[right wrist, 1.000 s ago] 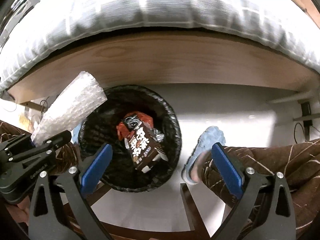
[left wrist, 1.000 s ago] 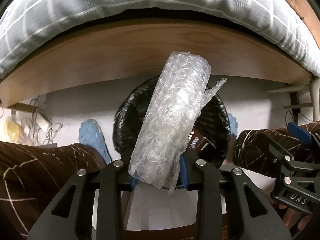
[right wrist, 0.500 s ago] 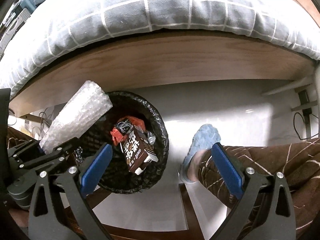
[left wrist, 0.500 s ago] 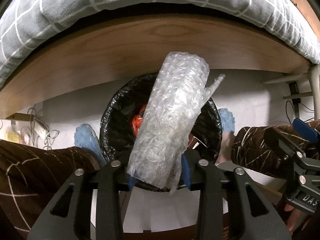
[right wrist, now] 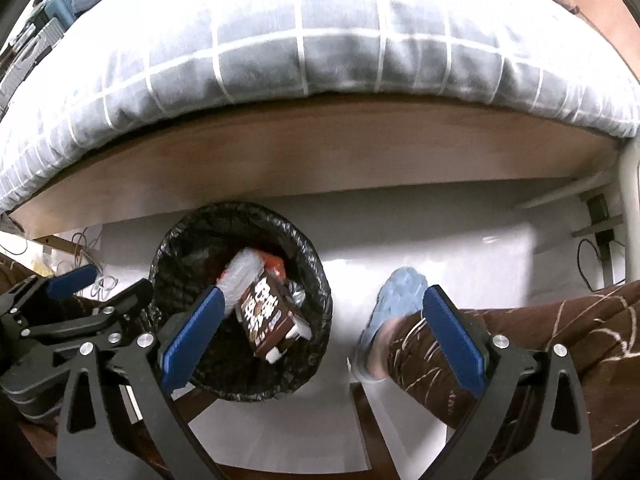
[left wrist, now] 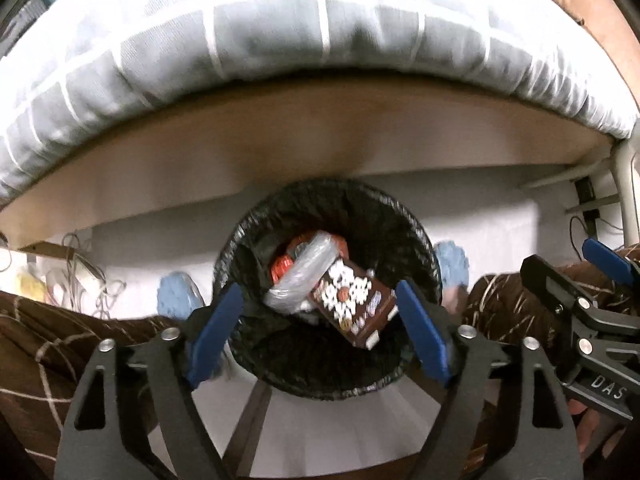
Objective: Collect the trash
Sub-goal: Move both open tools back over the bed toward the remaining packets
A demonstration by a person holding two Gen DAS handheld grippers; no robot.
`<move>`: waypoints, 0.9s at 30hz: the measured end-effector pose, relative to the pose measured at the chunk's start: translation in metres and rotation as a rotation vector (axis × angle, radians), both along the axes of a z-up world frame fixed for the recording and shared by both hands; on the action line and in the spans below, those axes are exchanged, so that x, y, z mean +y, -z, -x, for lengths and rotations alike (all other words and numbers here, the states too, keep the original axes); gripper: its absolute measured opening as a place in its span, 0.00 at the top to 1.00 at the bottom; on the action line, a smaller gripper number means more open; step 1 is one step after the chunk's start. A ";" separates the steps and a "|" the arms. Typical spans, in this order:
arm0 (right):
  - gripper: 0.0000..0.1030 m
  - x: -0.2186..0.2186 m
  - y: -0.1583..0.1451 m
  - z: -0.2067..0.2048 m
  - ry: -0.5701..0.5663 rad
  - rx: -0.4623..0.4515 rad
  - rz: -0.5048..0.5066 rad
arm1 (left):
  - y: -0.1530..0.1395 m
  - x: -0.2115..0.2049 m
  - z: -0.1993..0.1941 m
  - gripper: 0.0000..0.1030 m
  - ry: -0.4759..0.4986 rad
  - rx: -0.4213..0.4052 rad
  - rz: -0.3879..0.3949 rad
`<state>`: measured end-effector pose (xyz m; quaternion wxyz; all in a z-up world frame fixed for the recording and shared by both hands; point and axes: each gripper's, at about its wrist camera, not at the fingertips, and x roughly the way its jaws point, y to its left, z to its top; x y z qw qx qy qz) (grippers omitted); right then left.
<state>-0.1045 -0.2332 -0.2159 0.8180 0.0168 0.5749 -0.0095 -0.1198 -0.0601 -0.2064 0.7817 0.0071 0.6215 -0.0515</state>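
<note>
The left tongs (left wrist: 318,332) are now spread wide and hold nothing; half a second ago they were clamped on the bubble wrap roll (left wrist: 302,276) above the bin. That roll now lies inside the black-lined trash bin (left wrist: 404,216), resting against the brown snack box (left wrist: 352,304) and some red wrappers. The bin stands on the pale floor beside the bed (right wrist: 320,52), between the person's blue slippers. The right tongs (right wrist: 320,332) also gape wide and empty, off to the bin's right over a trouser leg. This piece of trash looks delivered, so both tongs seem free to fetch the next item, though none shows in either view.
</note>
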 end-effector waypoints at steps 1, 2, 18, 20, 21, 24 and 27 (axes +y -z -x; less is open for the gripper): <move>0.07 -0.001 -0.004 0.000 -0.001 -0.015 0.004 | -0.004 0.002 0.000 0.18 -0.003 -0.017 0.000; 0.07 0.000 -0.007 0.000 -0.001 -0.025 0.008 | -0.009 0.002 0.000 0.15 -0.006 -0.039 0.004; 0.07 0.003 -0.079 0.022 -0.064 -0.245 0.027 | -0.087 0.027 0.009 0.06 -0.051 -0.284 -0.022; 0.07 0.003 -0.092 0.023 -0.067 -0.271 0.031 | -0.097 0.032 0.009 0.06 -0.058 -0.291 -0.012; 0.07 0.004 -0.096 0.023 -0.069 -0.281 0.033 | -0.103 0.034 0.009 0.06 -0.062 -0.301 -0.010; 0.07 0.002 -0.113 0.022 -0.067 -0.321 0.042 | -0.123 0.041 0.011 0.06 -0.071 -0.347 -0.026; 0.07 -0.002 -0.131 0.017 -0.070 -0.365 0.037 | -0.139 0.050 0.007 0.06 -0.084 -0.375 -0.030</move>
